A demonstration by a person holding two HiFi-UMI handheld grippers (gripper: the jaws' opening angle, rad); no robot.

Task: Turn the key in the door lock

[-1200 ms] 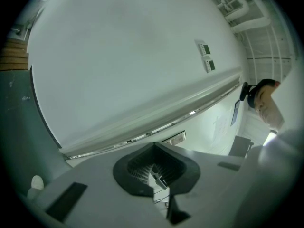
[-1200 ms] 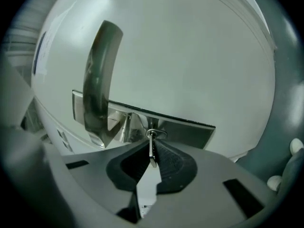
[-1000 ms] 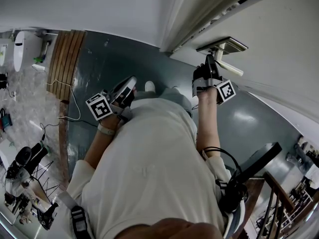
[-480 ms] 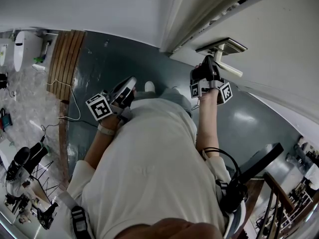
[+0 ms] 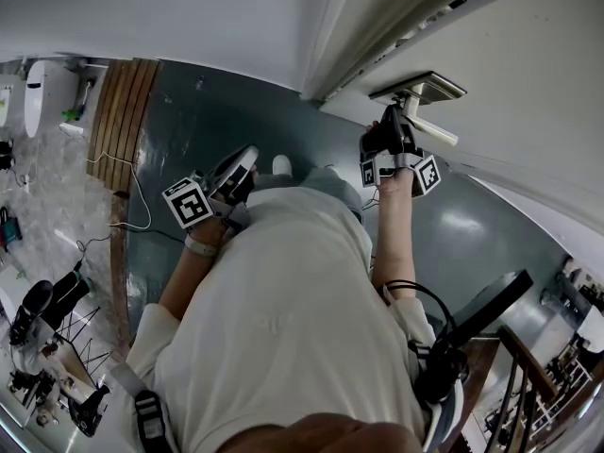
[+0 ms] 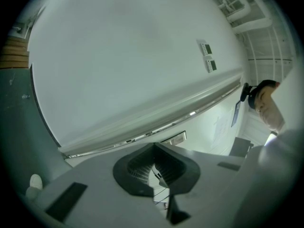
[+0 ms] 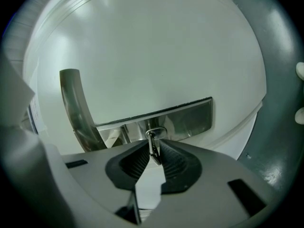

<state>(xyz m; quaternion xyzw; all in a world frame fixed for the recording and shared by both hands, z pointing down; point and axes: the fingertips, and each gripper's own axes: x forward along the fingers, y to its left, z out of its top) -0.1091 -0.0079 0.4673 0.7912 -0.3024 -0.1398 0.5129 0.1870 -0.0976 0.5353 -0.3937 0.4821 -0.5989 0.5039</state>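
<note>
A small metal key (image 7: 151, 137) sticks out of the lock in a shiny steel plate (image 7: 190, 120) on the white door (image 5: 528, 83). My right gripper (image 7: 153, 151) is shut on the key's head, and its ribbed pads (image 7: 137, 163) press on the key from both sides. The curved steel door handle (image 7: 76, 108) stands just left of the lock. In the head view the right gripper (image 5: 396, 121) reaches level to the plate (image 5: 429, 88). My left gripper (image 5: 247, 159) hangs back near the person's body, away from the door. It (image 6: 153, 148) is shut on nothing and faces the wall.
The floor (image 5: 208, 111) is dark grey-green, with a wooden strip (image 5: 123, 111) and loose cables (image 5: 132, 196) at the left. Equipment (image 5: 38, 310) lies at the lower left. A stair railing (image 5: 528, 385) and a black case (image 5: 491, 305) are at the lower right.
The right gripper has rolled about its own line while staying at the lock; its marker cube now shows two faces instead of one. The left gripper has not moved.
</note>
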